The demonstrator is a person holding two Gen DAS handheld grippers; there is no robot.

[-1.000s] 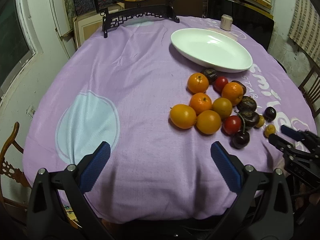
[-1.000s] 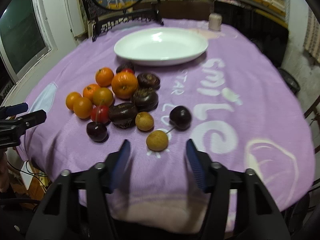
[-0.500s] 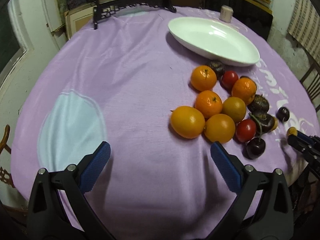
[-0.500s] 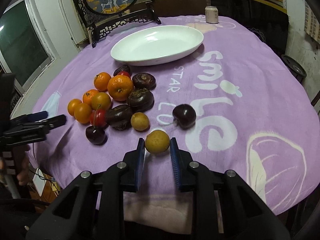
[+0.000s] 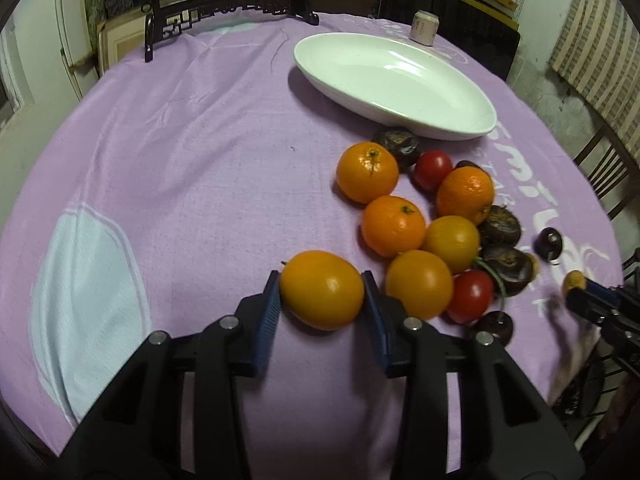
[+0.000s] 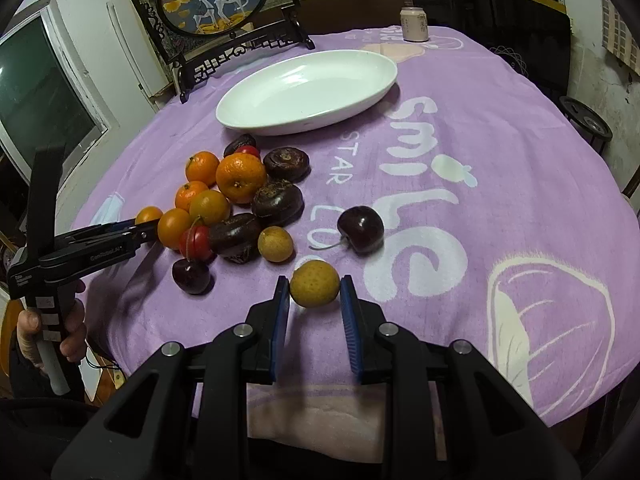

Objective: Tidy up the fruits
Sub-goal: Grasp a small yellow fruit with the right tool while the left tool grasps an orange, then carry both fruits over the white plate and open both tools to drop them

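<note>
On purple cloth | left tongs just closed around orange fruit | right tongs still clamp yellow fruit

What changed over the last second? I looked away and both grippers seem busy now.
The left gripper moved in and its jaws have just been closing around the yellow-orange fruit. The right gripper closed on the small tan fruit. The white dish and other fruit stayed put.

Left tool just closed, pads gripping, right tool clamped, both angled down
</note>
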